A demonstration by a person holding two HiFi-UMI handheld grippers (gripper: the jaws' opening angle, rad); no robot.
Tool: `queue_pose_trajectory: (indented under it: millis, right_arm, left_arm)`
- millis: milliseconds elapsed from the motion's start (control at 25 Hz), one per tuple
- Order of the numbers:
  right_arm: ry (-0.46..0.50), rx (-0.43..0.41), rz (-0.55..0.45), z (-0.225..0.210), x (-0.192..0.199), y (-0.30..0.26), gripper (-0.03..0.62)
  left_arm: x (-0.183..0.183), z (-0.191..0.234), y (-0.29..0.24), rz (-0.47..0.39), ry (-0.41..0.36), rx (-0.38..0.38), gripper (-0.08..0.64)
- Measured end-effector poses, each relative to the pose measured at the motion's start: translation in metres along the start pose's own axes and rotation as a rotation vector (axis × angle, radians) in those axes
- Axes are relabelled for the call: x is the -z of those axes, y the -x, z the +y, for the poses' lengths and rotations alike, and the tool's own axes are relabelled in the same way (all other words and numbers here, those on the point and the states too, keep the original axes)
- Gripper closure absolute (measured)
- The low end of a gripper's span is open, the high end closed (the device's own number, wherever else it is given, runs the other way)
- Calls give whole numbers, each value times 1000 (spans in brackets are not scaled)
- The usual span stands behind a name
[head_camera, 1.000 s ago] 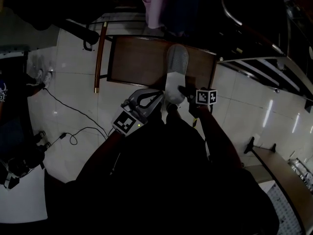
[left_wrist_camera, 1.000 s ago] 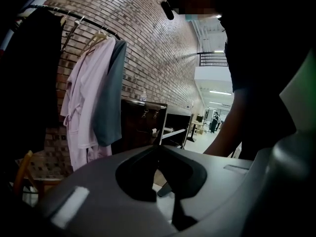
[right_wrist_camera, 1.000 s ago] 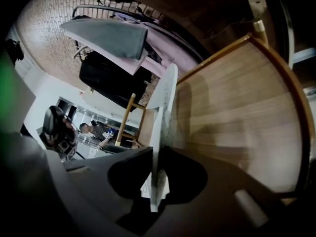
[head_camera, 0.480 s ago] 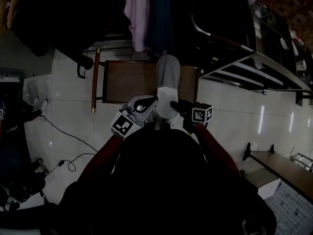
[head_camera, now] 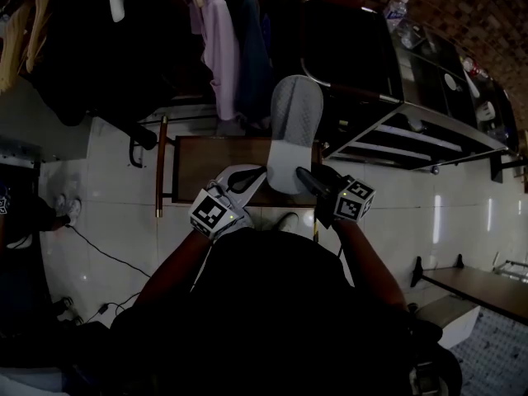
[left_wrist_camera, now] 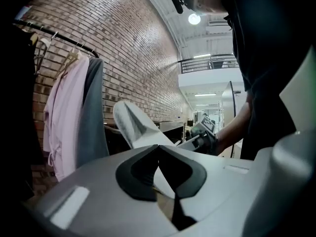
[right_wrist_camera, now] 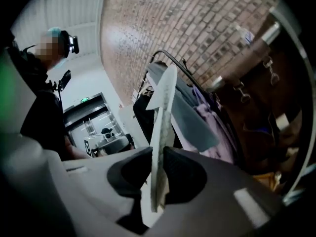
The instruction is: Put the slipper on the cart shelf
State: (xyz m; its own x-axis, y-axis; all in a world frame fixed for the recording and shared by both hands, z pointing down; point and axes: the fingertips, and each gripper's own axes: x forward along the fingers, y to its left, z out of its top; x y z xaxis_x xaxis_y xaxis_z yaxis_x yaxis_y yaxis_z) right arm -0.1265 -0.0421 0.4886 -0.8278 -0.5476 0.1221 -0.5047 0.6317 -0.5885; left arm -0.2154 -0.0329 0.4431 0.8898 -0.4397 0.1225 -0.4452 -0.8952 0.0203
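A grey-and-white slipper [head_camera: 295,114] is held up over the floor in the head view, toe pointing away toward the dark cart [head_camera: 412,134] with its slatted shelves. My right gripper [head_camera: 301,173] is shut on the slipper's heel edge; the right gripper view shows the thin white sole [right_wrist_camera: 163,122] pinched between the dark pads of that gripper [right_wrist_camera: 157,157]. My left gripper [head_camera: 262,172] holds the heel's other side. In the left gripper view, the jaws of that gripper [left_wrist_camera: 158,149] meet on white slipper material, and the slipper [left_wrist_camera: 136,125] rises beyond them.
A low wooden stool [head_camera: 210,159] stands under the slipper. Clothes, one of them pink [head_camera: 219,48], hang on a rack at the back. A bottle [head_camera: 396,11] stands on the cart's top. Cables [head_camera: 107,254] lie on the tiled floor at left; a bench [head_camera: 478,283] is at right.
Both grippers have risen with the slipper, which has left the wooden stool and now points toe-up toward the cart. The right gripper climbed more than the left.
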Motion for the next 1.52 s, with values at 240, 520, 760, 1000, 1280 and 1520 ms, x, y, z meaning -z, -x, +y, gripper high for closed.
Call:
queue_pose_trajectory:
  millis: [240,520,760,1000,1280,1520]
  right_arm:
    - [223,4,-131,30,-79,4,529]
    - [419,51,-208,57,-118,12,529]
    - [425,57,-219,59,-120,19,529]
    - [411,61,-207,58,-113,19,529]
    - [398,67,-200,58,-111,17,529]
    - [400,108,-207,57,-110,18,529]
  left_arm:
    - [-31,12,-4,-54,-13,-29,558]
    - [-61,12,-6,-80,9,-19,558]
    - [-56,11,-9,-58,-19,-15,560]
    - [-59,14,-3,-80,21,-17,560]
    - [-57,15,-1,-80,11,-21,560]
    - [-57,14,-1,-78,14,8,559]
